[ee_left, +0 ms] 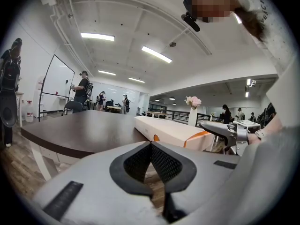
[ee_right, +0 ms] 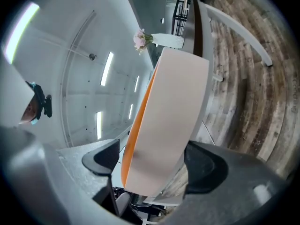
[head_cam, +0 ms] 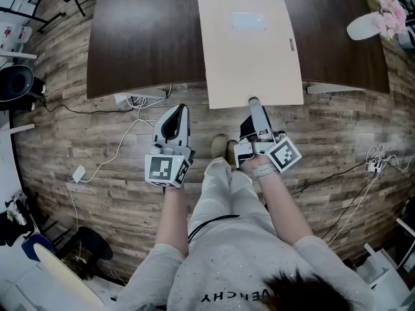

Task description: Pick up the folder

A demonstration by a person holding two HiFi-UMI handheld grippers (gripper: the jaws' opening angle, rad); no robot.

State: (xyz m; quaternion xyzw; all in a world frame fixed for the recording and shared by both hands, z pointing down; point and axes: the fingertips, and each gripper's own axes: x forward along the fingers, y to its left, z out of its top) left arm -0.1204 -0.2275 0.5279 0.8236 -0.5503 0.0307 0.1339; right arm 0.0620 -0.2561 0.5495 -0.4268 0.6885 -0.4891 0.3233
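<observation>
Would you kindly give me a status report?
Right gripper open, jaws around flat beige folder. Left gripper shut, empty. Folder on dark wooden table, unobstructed.

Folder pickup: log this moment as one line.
folder: on table, near edge overhanging | right gripper: open, jaws astride folder's near edge | left gripper: shut, empty, short of table

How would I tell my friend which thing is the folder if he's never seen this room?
Find the dark brown table on the wooden floor. The folder is the wide, flat, cream-coloured thing lying on it, its near edge sticking out past the table, between the open jaws of the right claw. The white vase of pink flowers at the table's right end is small, not flat.
</observation>
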